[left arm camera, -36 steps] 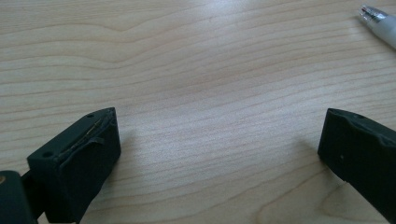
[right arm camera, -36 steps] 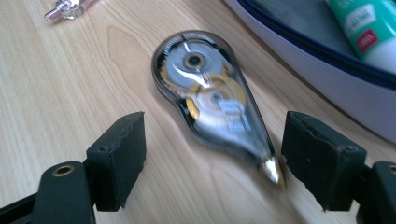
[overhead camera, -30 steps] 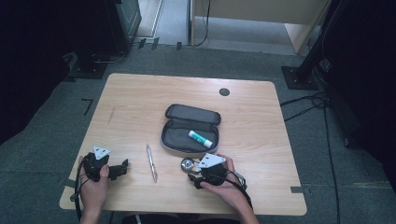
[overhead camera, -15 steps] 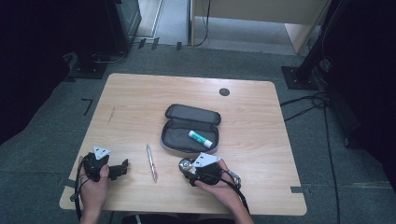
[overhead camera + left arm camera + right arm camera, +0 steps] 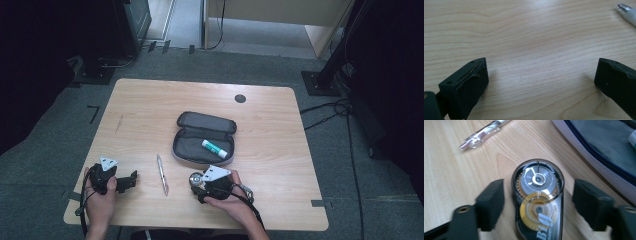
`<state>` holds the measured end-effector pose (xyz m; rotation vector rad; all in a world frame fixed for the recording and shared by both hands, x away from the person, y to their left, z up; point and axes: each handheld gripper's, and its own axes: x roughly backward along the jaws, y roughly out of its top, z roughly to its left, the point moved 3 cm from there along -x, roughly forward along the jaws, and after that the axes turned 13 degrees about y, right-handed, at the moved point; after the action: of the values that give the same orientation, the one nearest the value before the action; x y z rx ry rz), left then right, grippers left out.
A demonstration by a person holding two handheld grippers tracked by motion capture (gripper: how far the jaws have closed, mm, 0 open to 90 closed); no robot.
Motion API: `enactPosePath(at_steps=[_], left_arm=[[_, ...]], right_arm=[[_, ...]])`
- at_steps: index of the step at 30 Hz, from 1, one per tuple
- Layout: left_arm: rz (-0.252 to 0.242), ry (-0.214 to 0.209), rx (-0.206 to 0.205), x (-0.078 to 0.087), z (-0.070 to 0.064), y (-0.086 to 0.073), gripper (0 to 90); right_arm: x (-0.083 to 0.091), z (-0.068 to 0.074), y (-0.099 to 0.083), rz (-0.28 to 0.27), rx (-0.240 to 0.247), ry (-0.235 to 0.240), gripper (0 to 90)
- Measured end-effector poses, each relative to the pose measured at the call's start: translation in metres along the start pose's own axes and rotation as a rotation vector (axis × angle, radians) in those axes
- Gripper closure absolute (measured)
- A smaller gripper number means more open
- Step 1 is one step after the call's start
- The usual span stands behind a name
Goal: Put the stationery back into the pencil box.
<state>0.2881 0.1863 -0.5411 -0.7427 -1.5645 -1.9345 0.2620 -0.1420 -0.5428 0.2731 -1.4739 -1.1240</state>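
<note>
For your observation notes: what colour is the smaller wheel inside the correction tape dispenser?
Yellow, seen best in the right gripper view, on the correction tape dispenser.

Your correction tape roller point(image 5: 537, 195) lay flat on the wooden table point(image 5: 150, 110), its clear case showing a grey wheel and a yellow wheel inside. It sat just beside the open pencil case point(image 5: 200, 145), near the pen point(image 5: 162, 174).

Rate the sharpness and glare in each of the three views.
High view: even light, soft detail, dark surroundings beyond the table. Left gripper view: wood grain crisp, pen tip glinting. Right gripper view: the jaws smeared by blur, glare on the correction tape casing, right gripper open around it.
</note>
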Motion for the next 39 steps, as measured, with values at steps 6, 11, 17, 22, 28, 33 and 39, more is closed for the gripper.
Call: enactPosePath(at_steps=[6,11,17,22,28,33,39], left_arm=[[0.0,0.0,0.0,0.0,0.0,0.0,0.0],[0.0,0.0,0.001,0.0,-0.0001,0.0,0.0],[0.0,0.0,0.001,0.0,-0.0001,0.0,0.0],[0.0,0.0,0.001,0.0,0.0,0.0,0.0],[0.0,0.0,0.001,0.0,-0.0001,0.0,0.0],[0.0,0.0,0.0,0.0,0.0,0.0,0.0],[0.0,0.0,0.0,0.0,0.0,0.0,0.0]], right_arm=[[-0.0023,0.0003,0.0014,0.005,-0.008,-0.008,22.2],[-0.0024,0.0009,0.0017,0.001,0.003,0.005,26.5],[-0.0022,-0.0007,0.0027,-0.004,0.015,0.016,33.2],[-0.0009,-0.0012,0.002,-0.013,0.009,0.006,37.3],[-0.004,-0.0012,0.0045,-0.006,-0.01,-0.015,29.2],[-0.005,-0.0016,0.0051,-0.007,-0.015,-0.013,29.4],[-0.006,-0.0018,0.0063,-0.008,-0.006,-0.009,32.2]])
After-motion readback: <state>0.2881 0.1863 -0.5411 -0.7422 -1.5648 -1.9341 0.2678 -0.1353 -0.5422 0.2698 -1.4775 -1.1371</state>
